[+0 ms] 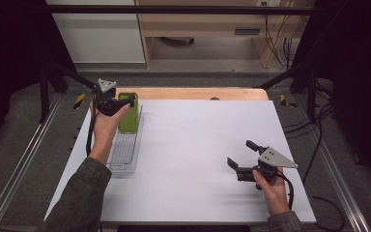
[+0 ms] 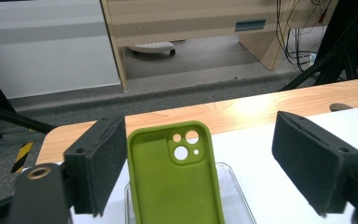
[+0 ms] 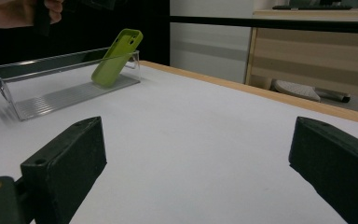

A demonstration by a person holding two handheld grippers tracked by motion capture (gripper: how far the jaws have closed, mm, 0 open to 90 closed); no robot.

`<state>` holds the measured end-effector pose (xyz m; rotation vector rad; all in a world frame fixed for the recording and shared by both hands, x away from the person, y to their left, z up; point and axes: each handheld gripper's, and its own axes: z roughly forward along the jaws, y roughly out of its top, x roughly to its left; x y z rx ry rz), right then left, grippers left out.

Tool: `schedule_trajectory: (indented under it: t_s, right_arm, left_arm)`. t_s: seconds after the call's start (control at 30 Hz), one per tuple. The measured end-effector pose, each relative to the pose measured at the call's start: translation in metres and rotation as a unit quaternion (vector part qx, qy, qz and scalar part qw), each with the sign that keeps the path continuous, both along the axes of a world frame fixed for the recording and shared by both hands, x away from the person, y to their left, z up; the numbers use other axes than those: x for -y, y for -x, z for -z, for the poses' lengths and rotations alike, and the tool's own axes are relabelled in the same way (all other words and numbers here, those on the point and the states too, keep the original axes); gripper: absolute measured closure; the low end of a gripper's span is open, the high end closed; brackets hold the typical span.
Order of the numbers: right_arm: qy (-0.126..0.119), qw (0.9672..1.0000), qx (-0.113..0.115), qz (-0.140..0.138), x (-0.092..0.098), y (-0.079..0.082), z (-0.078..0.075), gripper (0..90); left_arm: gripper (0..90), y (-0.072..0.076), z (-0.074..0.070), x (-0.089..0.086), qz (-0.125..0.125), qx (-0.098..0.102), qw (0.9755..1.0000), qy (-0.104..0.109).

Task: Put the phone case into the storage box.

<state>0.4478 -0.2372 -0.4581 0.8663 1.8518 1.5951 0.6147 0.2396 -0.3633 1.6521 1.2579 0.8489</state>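
Observation:
A lime green phone case (image 1: 128, 113) stands tilted at the far end of a clear plastic tray (image 1: 124, 155) on the left side of the table. It leans against the tray's wall, with its hollow inner side and camera holes facing my left gripper (image 1: 123, 100). In the left gripper view the case (image 2: 175, 182) rises between the open jaws of the left gripper (image 2: 203, 140), close to the left pad and well apart from the right one. My right gripper (image 1: 240, 152) hovers open and empty low over the table's right front; its view shows the case (image 3: 116, 58) far off.
A white mat (image 1: 198, 145) covers the table, with a wooden strip (image 1: 193, 93) along the far edge. The long tray (image 3: 51, 98) holds nothing but the case. Black frame bars and cables stand at both sides, and a wooden desk stands beyond.

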Motion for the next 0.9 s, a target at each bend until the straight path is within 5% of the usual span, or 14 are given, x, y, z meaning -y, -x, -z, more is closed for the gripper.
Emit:
schedule_trajectory:
  t_s: [0.9]
  right_arm:
    - [0.002,1.0000,0.000,0.001,0.000,0.000,0.000,3.9]
  left_arm:
    - [6.6,0.016,-0.005,0.016,0.041,0.019,0.9989,0.012]
